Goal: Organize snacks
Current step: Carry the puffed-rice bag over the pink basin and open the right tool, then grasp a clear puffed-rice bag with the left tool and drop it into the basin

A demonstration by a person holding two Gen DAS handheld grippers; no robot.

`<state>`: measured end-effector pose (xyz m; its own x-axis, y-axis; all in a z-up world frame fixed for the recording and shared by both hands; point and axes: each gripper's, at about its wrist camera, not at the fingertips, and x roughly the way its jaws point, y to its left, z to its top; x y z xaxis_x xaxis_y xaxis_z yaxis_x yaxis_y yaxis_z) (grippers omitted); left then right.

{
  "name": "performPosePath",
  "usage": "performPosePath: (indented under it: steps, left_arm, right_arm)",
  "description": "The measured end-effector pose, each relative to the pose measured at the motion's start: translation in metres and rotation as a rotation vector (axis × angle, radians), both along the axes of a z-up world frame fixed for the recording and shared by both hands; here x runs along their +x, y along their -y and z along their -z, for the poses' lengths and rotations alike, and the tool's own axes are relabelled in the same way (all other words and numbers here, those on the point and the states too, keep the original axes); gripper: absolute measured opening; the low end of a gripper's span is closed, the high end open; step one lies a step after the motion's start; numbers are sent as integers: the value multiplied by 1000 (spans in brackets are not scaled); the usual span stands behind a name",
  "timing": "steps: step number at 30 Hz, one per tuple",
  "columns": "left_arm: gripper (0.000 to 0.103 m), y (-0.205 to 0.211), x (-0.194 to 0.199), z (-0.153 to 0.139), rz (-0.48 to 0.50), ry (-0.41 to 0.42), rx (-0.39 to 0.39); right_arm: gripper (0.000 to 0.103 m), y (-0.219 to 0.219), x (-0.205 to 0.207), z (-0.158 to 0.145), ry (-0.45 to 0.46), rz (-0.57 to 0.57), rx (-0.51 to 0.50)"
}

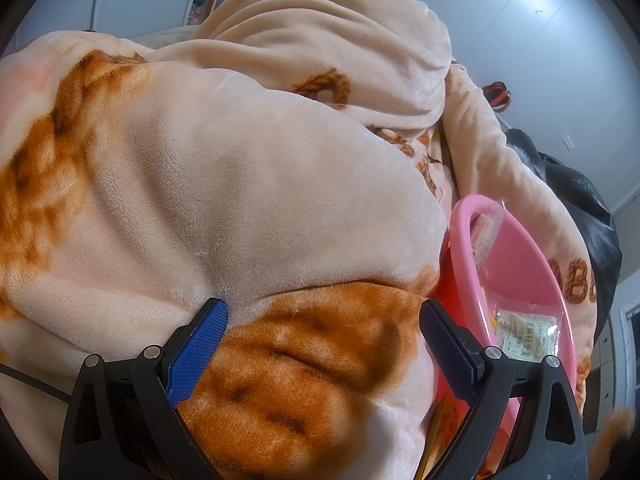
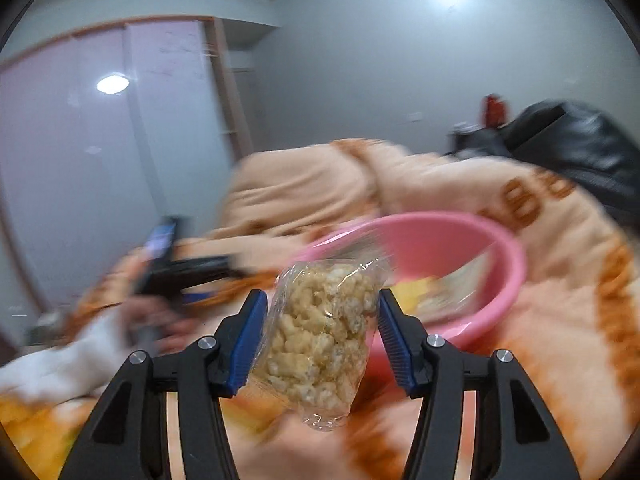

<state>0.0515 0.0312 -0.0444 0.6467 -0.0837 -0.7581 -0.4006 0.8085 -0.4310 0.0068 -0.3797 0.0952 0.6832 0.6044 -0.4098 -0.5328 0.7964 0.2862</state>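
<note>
My right gripper (image 2: 320,312) is shut on a clear packet of puffed rice cake (image 2: 320,332) and holds it in the air in front of a pink bowl (image 2: 504,248). The view is blurred by motion. The pink bowl (image 1: 464,240) also shows at the right of the left wrist view, with snack packets (image 1: 524,332) inside. My left gripper (image 1: 322,324) is open and empty, its fingers resting over the beige and orange blanket (image 1: 240,184) beside the bowl. The left gripper (image 2: 176,276) shows blurred at the left of the right wrist view.
The bunched blanket covers the bed and rises in thick folds behind the bowl. A black leather jacket (image 1: 580,208) lies at the far right. Yellow packaging (image 2: 28,432) shows at the lower left. A wardrobe (image 2: 100,152) and walls stand behind.
</note>
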Motion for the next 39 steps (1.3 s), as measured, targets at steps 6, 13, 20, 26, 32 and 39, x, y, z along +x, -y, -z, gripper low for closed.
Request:
performPosePath:
  steps: [6,13,20,26,32,39]
  left_arm:
    - [96,0,0,0,1,3,-2]
    - [95,-10,-12,-23,136,-35,-107]
    - [95,37,-59,-84,630,-40,91]
    - [95,110,-143,-92,1298,131,55]
    - [95,160,-171,-67,1491,70,46]
    - [83,173,-175,-62,1531,44,-2]
  right_arm:
    - [53,-17,37,37,-59,131,-105]
    - [86,7,35,41,-77,210,-39]
    - [88,27,42,48,-140,279,39]
    - [88,53,43,58,-212,320,161]
    - [88,64,44,65,-267,336,227]
    - [88,64,47,66,-281,333,219]
